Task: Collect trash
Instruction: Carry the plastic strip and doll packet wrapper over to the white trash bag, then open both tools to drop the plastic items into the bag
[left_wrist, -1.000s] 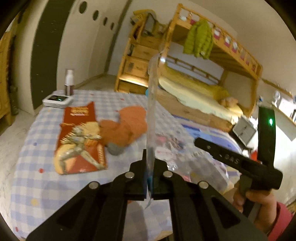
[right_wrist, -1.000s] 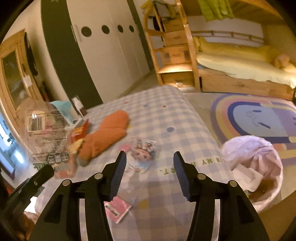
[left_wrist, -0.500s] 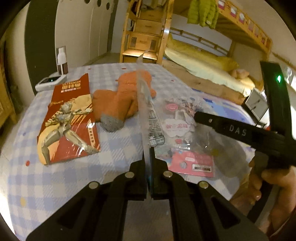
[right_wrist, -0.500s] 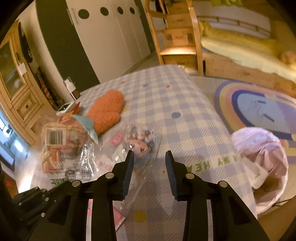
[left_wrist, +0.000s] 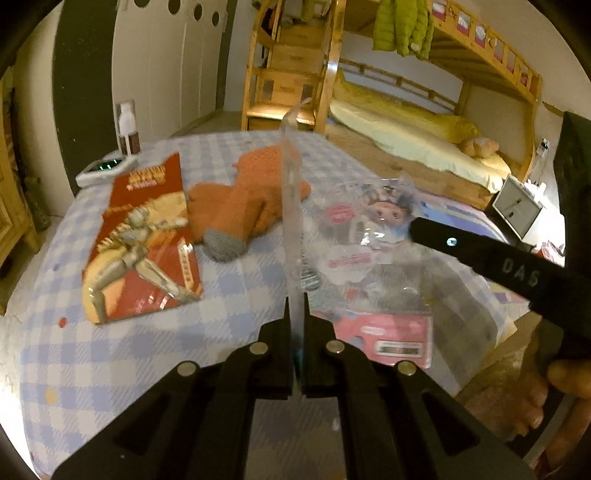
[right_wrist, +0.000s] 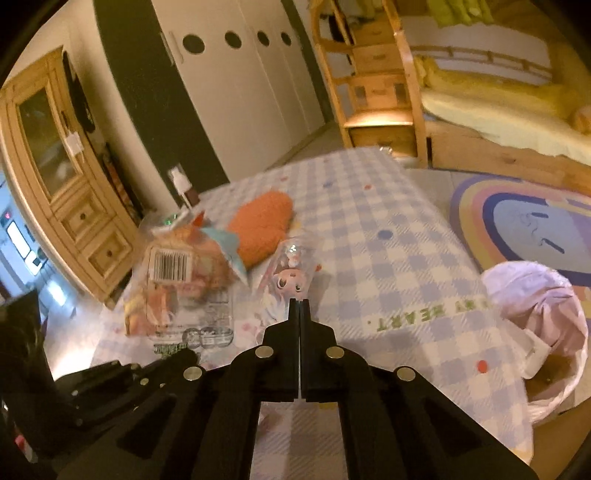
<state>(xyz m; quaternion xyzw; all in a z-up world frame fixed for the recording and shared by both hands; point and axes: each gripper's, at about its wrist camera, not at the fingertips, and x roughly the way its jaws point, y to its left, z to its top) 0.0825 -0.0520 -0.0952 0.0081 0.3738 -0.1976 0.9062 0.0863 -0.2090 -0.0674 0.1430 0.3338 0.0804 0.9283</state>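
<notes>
My left gripper (left_wrist: 295, 299) is shut on a clear plastic wrapper (left_wrist: 291, 192), which stands edge-on above the checked tablecloth (left_wrist: 110, 369). From the right wrist view the same wrapper (right_wrist: 173, 266) shows a barcode and hangs at the left above the left gripper (right_wrist: 181, 356). My right gripper (right_wrist: 300, 306) is shut, its tips pinching the near edge of a clear cartoon-printed wrapper (right_wrist: 290, 280) lying on the table. In the left wrist view the right gripper (left_wrist: 415, 227) reaches in from the right onto that cartoon wrapper (left_wrist: 369, 236). A pink card (left_wrist: 384, 332) lies just in front of it.
An orange plush toy (left_wrist: 251, 206) and a red picture book (left_wrist: 140, 236) lie mid-table. A white device (left_wrist: 105, 170) and a bottle (left_wrist: 127, 129) stand at the far left corner. A bin lined with a white bag (right_wrist: 535, 306) sits on the floor off the table's right edge. A hand (left_wrist: 546, 398) grips the right tool.
The right gripper's jaws went from wide open to shut at the cartoon wrapper. The left gripper tilted down toward the table, still holding its clear wrapper.
</notes>
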